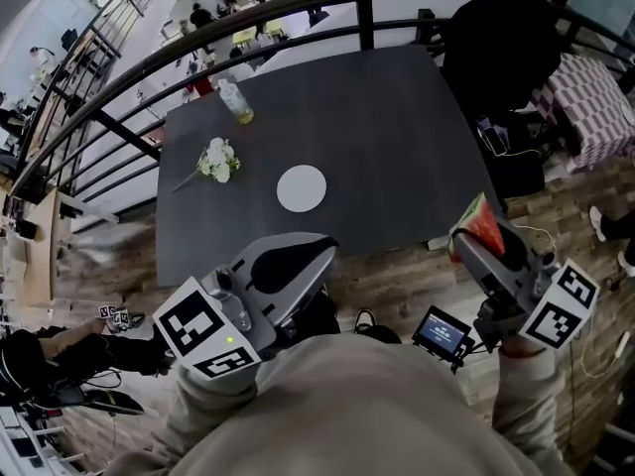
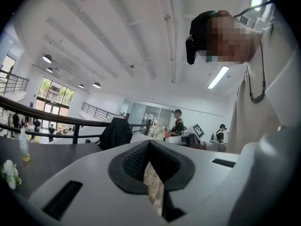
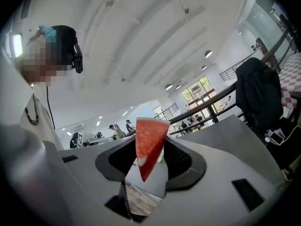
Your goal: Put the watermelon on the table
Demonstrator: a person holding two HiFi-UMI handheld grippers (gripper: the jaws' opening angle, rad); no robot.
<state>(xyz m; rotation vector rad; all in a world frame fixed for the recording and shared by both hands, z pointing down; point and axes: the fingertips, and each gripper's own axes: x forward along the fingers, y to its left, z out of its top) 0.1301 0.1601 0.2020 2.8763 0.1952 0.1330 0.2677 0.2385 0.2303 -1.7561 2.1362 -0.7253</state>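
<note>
A red wedge of watermelon [image 1: 483, 223] with a green rind stands upright between the jaws of my right gripper [image 1: 468, 238], which is shut on it. In the right gripper view the watermelon [image 3: 148, 142] points tip down. It hangs just off the near right corner of the dark grey table [image 1: 377, 137], over the wooden floor. My left gripper [image 1: 327, 249] sits at the table's near edge, a little left of centre. Its black pads [image 2: 129, 166] meet at the tips, with nothing between them.
On the table are a white plate [image 1: 301, 187], a small bunch of white flowers [image 1: 216, 160] and a bottle [image 1: 236, 100]. A black railing [image 1: 298, 8] curves behind it. A black jacket [image 1: 506, 38] hangs at the far right. A small screen device [image 1: 442, 332] sits near my right hand.
</note>
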